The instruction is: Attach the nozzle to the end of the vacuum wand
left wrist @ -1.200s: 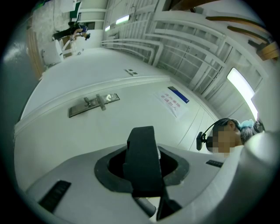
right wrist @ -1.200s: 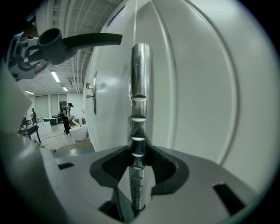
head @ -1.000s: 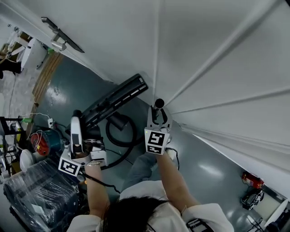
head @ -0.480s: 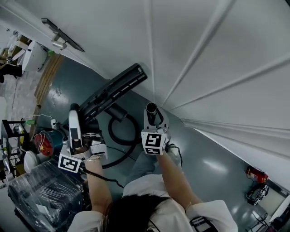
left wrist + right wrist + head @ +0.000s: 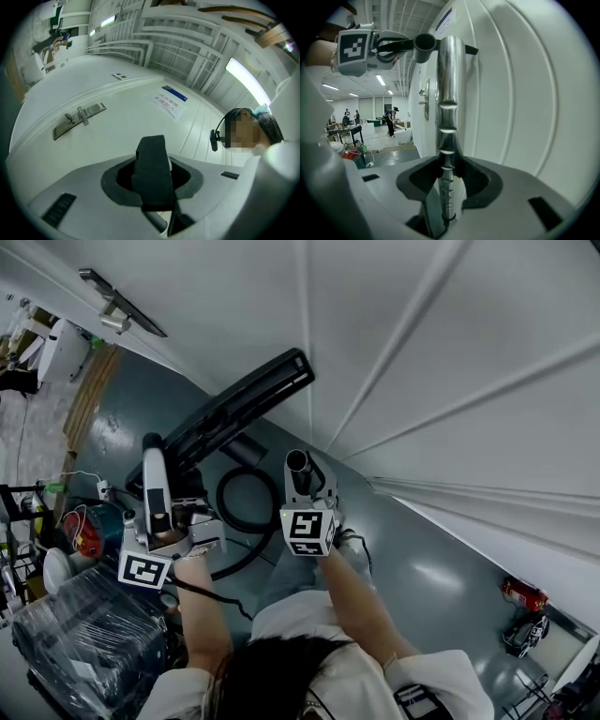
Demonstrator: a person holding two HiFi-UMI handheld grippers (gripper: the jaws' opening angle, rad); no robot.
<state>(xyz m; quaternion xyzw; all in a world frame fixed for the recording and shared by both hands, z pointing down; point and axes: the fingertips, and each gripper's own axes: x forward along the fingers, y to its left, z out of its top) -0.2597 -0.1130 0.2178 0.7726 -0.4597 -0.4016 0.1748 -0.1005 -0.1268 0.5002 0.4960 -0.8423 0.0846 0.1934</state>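
A long black floor nozzle (image 5: 234,413) is held up in front of the white wall, and my left gripper (image 5: 153,457) is shut on it near its lower end. In the left gripper view a black part of the nozzle (image 5: 152,164) fills the gap of the left gripper (image 5: 152,180). My right gripper (image 5: 302,482) is shut on the chrome vacuum wand (image 5: 298,465), whose open end points upward. In the right gripper view the wand (image 5: 449,93) rises from the right gripper (image 5: 447,183), and the nozzle's round neck (image 5: 424,43) sits just left of the wand's tip, apart from it.
A white panelled wall with a metal door handle (image 5: 112,315) stands close in front. A black hose (image 5: 234,521) loops on the grey floor below. A plastic-wrapped cart (image 5: 75,643) stands at the lower left, and a red extinguisher (image 5: 520,594) lies at the lower right. People stand far off (image 5: 391,119).
The nozzle has risen with my left gripper. My right gripper has carried the wand leftward, closer to the nozzle. Both grips are unchanged.
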